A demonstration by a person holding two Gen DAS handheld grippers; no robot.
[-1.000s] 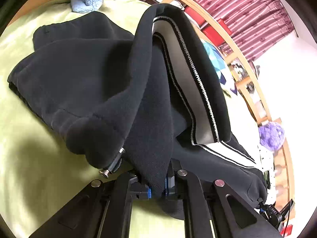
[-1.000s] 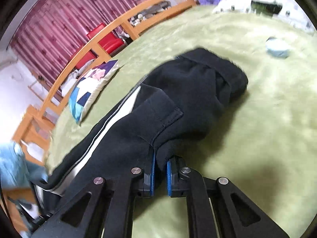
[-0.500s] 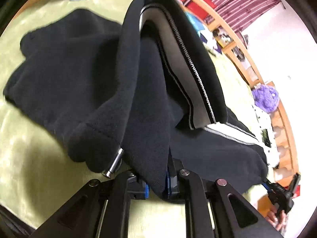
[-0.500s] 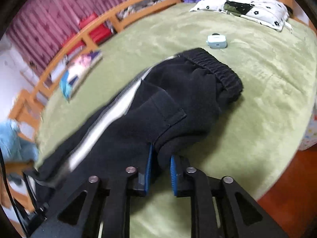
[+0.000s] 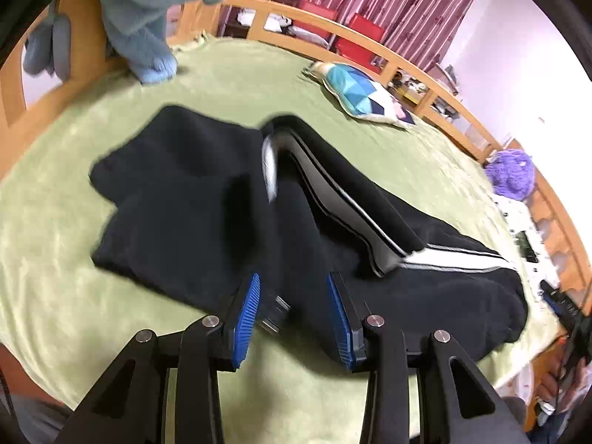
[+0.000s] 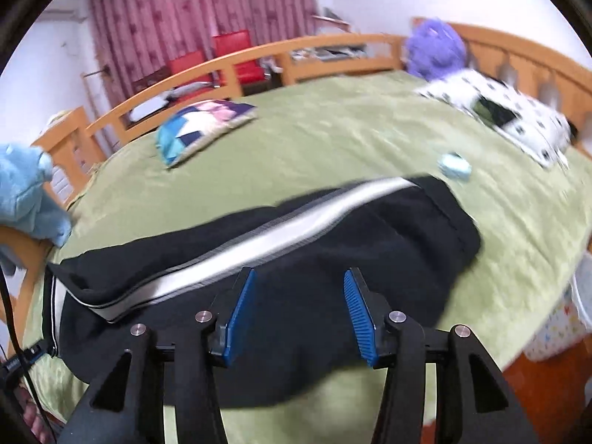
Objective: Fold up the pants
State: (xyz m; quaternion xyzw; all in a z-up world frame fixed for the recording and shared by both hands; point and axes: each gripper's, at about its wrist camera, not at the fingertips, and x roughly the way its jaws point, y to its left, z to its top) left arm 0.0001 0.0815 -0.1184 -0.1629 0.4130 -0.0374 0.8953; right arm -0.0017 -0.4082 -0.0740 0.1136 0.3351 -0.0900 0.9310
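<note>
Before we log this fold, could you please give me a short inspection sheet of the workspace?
Surface: green bedspread on a wooden-railed bed.
Job's things: black pants with a white side stripe lie doubled over on the bedspread.
Clutter: patchwork cushion, small light-blue object, spotted pillow, purple plush, blue plush.
Grippers: left tool and right tool are both opening above the pants; blue pads clear of the fabric.
Cables: a thin black cable at the right view's left edge.
Surroundings: maroon curtain, red chairs, white wall.
</note>
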